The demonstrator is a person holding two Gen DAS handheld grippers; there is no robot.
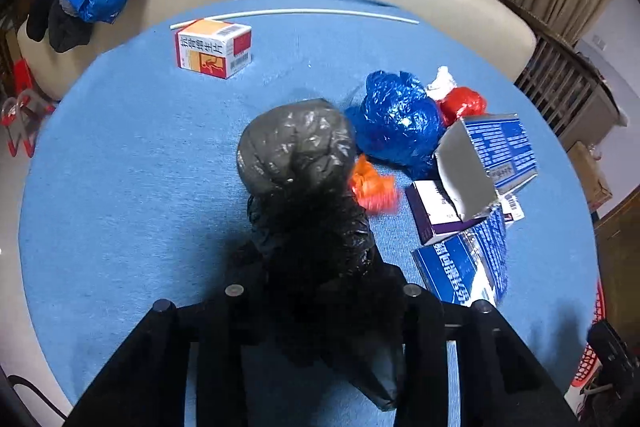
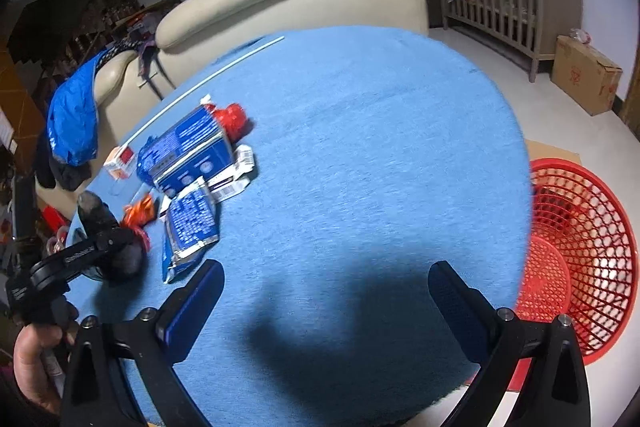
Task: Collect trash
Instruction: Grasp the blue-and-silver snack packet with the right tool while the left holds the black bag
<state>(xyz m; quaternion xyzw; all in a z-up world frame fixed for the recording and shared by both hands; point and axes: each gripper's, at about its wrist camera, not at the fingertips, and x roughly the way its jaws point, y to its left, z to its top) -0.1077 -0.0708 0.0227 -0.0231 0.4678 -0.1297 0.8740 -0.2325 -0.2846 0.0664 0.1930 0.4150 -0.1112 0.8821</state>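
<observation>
Indoor lighting is moderate and comes from overhead. A broad dark shadow lies on the blue tabletop (image 2: 360, 155) ahead of the right tool (image 2: 326, 291). Fisheye distortion bends edges; corners vignette black. The black bag (image 1: 308, 227) shows glare and loses detail. Mild motion blur.

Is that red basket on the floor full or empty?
Looks empty: through the red basket mesh only its own bottom and the floor show, though its near side is hidden by the table.

left gripper (image 1: 320, 307) seemingly clamped, right gripper (image 2: 326, 291) spread
</observation>
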